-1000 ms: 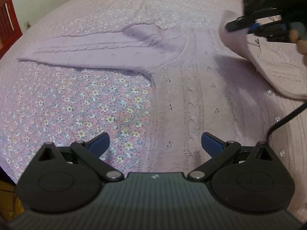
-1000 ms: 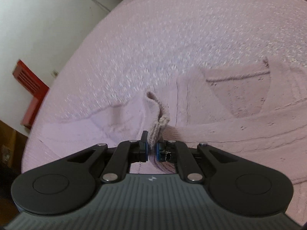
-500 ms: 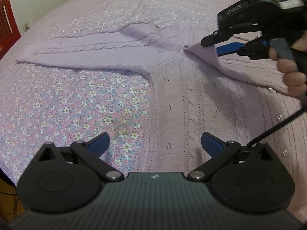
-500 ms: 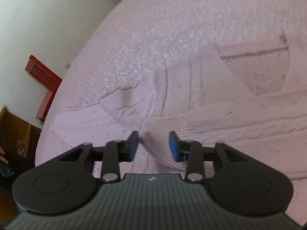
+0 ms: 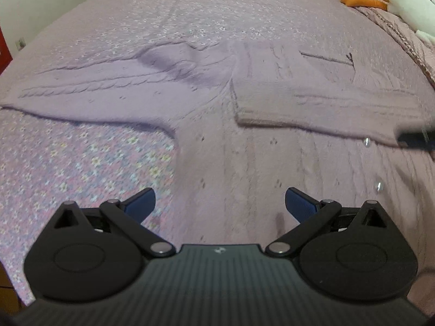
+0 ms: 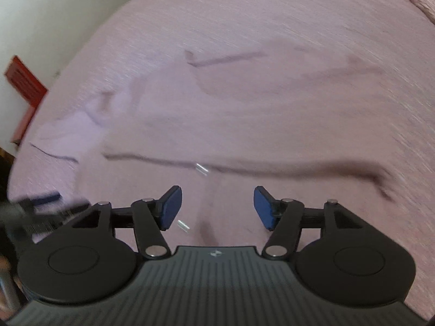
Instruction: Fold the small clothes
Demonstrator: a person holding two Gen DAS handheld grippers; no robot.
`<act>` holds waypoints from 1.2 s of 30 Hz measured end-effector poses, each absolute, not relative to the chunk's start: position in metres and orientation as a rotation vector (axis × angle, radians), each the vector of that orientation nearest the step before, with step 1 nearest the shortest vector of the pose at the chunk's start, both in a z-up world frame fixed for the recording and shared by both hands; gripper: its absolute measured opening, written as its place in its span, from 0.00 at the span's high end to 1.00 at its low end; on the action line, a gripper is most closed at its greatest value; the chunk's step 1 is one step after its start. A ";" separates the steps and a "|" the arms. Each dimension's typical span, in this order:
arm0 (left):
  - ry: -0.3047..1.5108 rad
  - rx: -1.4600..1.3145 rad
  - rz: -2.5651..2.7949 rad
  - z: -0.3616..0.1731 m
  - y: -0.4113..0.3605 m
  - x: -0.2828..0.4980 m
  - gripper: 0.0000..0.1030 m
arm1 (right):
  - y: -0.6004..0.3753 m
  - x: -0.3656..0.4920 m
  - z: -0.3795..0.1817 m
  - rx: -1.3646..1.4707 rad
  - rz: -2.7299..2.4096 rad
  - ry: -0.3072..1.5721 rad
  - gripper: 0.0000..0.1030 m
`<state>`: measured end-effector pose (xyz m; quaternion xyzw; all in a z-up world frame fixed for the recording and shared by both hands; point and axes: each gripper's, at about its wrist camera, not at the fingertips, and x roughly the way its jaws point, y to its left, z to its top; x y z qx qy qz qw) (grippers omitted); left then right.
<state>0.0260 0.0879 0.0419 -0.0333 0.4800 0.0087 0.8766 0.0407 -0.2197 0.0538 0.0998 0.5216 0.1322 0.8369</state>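
A lilac cable-knit cardigan (image 5: 244, 163) lies flat on the bed. Its left sleeve (image 5: 89, 92) stretches out to the left. Its right sleeve (image 5: 312, 103) lies folded across the chest. Small shiny buttons (image 5: 367, 142) run down the front. My left gripper (image 5: 218, 203) is open and empty, low over the cardigan's lower body. My right gripper (image 6: 217, 206) is open and empty over the button edge (image 6: 201, 167); this view is blurred. A dark tip of the right gripper shows at the right edge of the left wrist view (image 5: 416, 138).
The bed has a pink floral cover (image 5: 81, 163). A white and orange plush toy (image 5: 402, 0) lies at the far right of the bed. A red piece of furniture (image 6: 24, 87) stands by the wall beyond the bed's left side.
My right gripper carried the right sleeve across the cardigan's chest, opened and let it go, then drew back to the right. The left gripper stayed open and nearly still.
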 end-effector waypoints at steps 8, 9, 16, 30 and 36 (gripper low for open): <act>1.004 -0.054 0.009 0.053 0.067 0.052 0.00 | -0.276 0.005 0.020 0.158 0.156 1.107 0.28; 1.004 -0.042 0.012 0.053 0.064 0.054 0.00 | -0.278 0.003 0.014 0.160 0.147 1.103 0.27; 1.007 0.018 0.007 0.048 0.043 0.064 0.00 | -0.277 -0.016 -0.004 0.155 0.182 1.001 0.05; 1.061 0.006 0.004 0.020 0.033 0.065 0.00 | -0.270 -0.025 -0.009 0.221 0.143 0.919 0.00; 1.061 0.023 0.015 0.015 0.031 0.069 0.00 | -0.269 -0.027 -0.009 0.219 0.136 0.914 0.00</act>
